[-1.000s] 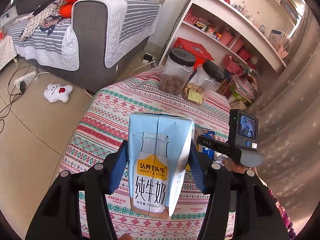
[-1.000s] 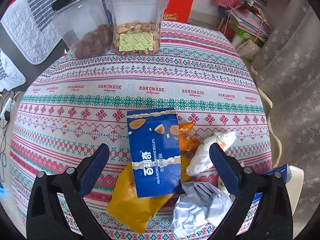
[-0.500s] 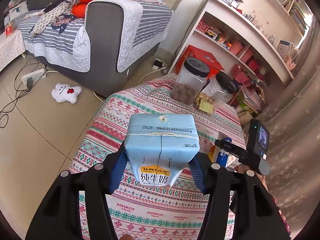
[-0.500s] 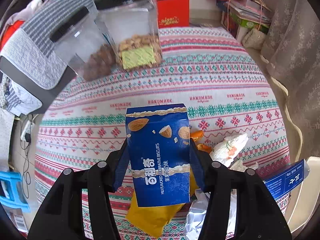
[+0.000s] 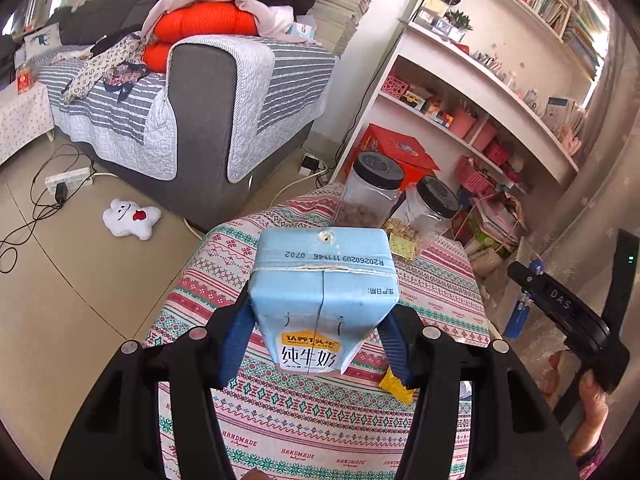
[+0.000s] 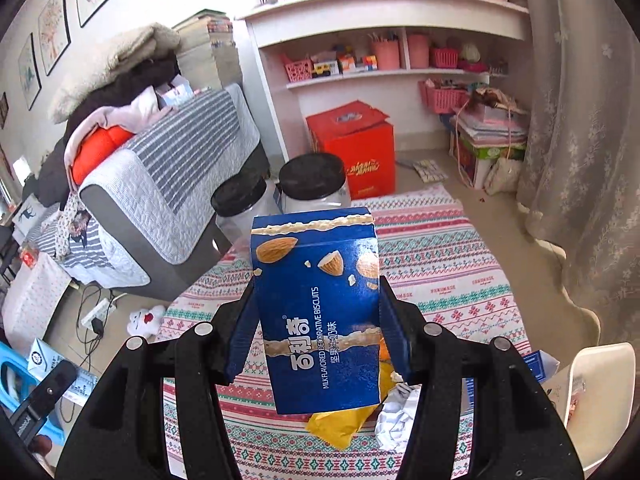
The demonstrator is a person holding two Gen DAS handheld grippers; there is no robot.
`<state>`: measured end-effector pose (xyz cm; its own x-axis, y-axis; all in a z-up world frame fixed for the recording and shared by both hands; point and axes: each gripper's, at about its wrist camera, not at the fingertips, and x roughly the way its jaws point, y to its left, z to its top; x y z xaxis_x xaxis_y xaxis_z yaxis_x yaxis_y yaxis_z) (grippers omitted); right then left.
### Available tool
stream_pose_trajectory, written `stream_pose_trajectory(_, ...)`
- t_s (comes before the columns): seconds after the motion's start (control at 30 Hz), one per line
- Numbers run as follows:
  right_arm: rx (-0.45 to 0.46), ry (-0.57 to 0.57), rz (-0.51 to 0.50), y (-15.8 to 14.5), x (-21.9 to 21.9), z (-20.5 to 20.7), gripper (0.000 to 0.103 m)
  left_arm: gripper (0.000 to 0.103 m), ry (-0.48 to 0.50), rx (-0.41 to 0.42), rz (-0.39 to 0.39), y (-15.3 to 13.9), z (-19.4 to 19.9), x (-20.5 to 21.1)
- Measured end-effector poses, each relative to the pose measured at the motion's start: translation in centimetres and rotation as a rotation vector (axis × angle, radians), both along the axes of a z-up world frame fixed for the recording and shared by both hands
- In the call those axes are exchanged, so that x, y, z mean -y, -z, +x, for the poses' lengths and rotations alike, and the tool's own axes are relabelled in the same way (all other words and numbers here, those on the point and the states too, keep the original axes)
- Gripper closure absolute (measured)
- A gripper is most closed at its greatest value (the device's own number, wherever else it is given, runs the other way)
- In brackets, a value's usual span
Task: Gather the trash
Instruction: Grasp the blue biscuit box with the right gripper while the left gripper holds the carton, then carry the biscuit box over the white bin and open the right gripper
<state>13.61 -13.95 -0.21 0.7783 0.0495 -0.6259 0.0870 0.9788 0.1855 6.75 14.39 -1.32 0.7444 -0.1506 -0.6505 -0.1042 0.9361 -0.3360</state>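
Note:
My left gripper is shut on a light blue milk carton and holds it above the patterned tablecloth. My right gripper is shut on a dark blue biscuit box and holds it raised above the table. Under the box lie a yellow wrapper, crumpled white paper and an orange scrap. A corner of the yellow wrapper also shows in the left wrist view. The right gripper's body shows at the right of the left wrist view.
Two black-lidded clear jars stand at the table's far edge. A grey sofa and white shelves lie beyond. A red box sits on the floor. A white chair is at the right, a curtain behind it.
My right gripper closed on the biscuit box and lifted it off the table. My left gripper rose higher with the milk carton and tilted it.

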Motion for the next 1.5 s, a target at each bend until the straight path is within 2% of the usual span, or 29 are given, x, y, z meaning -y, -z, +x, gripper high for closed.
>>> stream_pose_trajectory(0.27,0.122,0.126,-0.049,-2.0,3.2,-4.3,0.05,0.047,0.007,0.038,0.012,-0.3,-0.2,0.9)
stream_pose_trajectory(0.63,0.204,0.461,-0.188,-3.2,10.2,-9.9,0.05,0.047,0.027,0.046,0.023,0.1,0.1,3.1)
stream_pose_trajectory(0.8,0.183,0.627,-0.23,-2.0,14.5,-12.7,0.05,0.047,0.048,0.042,0.032,0.6,0.4,4.6)
stream_pose_trajectory(0.97,0.059,0.805,-0.241,0.4,19.6,-15.2,0.049,0.047,0.074,0.038,0.055,1.0,0.5,6.5)
stream_pose_trajectory(1.03,-0.02,0.869,-0.237,1.9,21.6,-16.1,0.046,0.047,0.086,0.037,0.068,1.2,0.5,7.3)
stream_pose_trajectory(1.1,-0.07,0.909,-0.216,3.0,23.3,-16.8,0.033,0.047,0.101,0.031,0.074,1.5,0.5,8.3)
stream_pose_trajectory(1.13,-0.067,0.926,-0.21,3.0,23.8,-17.3,0.029,0.047,0.114,0.025,0.068,1.6,0.6,8.8)
stream_pose_trajectory(1.2,-0.015,0.968,-0.226,2.4,24.3,-18.5,0.008,0.047,0.15,0.017,0.048,1.8,0.7,10.1)
stream_pose_trajectory(1.33,0.101,1.036,-0.247,0.3,25.5,-20.5,0.007,0.047,0.249,0.048,0.058,1.4,0.0,14.4)
stream_pose_trajectory(1.5,0.136,1.104,-0.219,-0.8,28.2,-22.1,0.007,0.047,0.424,0.048,0.037,1.3,-1.1,22.4)
